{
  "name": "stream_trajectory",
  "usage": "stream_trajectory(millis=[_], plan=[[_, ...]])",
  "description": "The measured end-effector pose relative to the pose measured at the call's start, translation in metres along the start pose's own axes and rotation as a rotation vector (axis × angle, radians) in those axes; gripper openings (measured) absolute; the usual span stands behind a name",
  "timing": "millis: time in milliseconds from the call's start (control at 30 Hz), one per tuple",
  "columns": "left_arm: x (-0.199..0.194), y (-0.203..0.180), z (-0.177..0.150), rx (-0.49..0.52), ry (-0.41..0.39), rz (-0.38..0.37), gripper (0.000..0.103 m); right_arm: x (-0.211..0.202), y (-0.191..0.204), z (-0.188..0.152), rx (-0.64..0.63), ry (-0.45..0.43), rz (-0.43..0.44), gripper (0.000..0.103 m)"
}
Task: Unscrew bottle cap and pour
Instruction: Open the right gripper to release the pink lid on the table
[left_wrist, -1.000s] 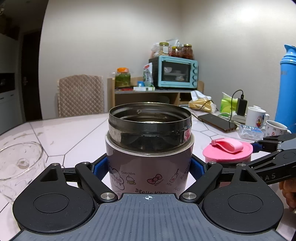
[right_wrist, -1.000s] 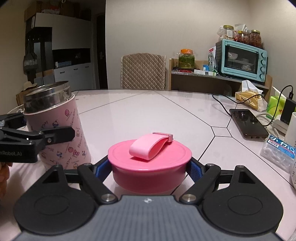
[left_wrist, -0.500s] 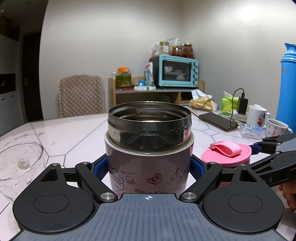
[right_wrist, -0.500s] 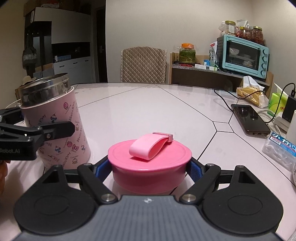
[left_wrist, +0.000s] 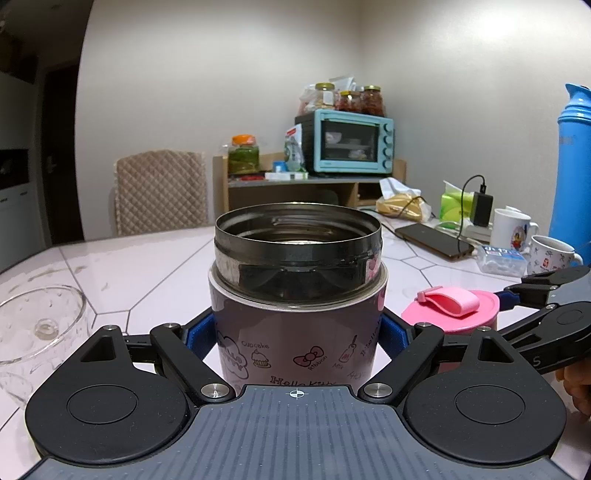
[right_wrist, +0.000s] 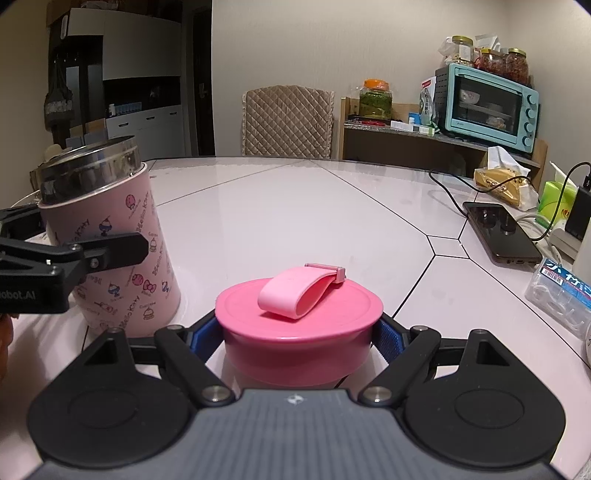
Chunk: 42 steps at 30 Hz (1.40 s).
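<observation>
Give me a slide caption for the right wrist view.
Right gripper clamps the removed pink lid; left gripper holds the open jar.

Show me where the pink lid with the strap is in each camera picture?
Left wrist view: the pink lid sits low on the right, beside the open jar, held by the right gripper.
Right wrist view: the pink lid is bottom centre, clamped between the blue pads.
Shared landmark: the turquoise toaster oven at the back.
</observation>
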<state>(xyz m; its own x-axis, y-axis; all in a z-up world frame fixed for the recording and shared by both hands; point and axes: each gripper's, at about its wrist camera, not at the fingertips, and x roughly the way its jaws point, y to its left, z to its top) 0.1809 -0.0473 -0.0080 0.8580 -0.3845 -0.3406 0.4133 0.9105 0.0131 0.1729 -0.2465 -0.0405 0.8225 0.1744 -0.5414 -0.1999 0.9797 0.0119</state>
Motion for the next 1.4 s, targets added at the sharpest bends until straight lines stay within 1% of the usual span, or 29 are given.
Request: stream_trajectory(millis=[767,800,900,1067,1400], plan=[[0.000,0.002,-0.001,0.036,0.031,-0.017,0.091,0.004,-0.003,0.000,-0.010,0.030,0.004,0.086],[0.000,0.002,-0.001,0.037,0.033,-0.020,0.093,0.004,-0.003,0.000,-0.010,0.031,0.004,0.087],[-0.002,0.002,-0.002,0.039,0.039,-0.024,0.093,0.002,-0.002,-0.002,-0.012,0.029,0.001,0.095],[-0.005,0.002,-0.004,0.046,0.047,-0.029,0.095,0.000,-0.002,-0.004,-0.019,0.024,0.001,0.095],[-0.009,0.002,-0.006,0.048,0.051,-0.027,0.097,-0.002,0.000,-0.004,-0.025,0.026,-0.001,0.099]])
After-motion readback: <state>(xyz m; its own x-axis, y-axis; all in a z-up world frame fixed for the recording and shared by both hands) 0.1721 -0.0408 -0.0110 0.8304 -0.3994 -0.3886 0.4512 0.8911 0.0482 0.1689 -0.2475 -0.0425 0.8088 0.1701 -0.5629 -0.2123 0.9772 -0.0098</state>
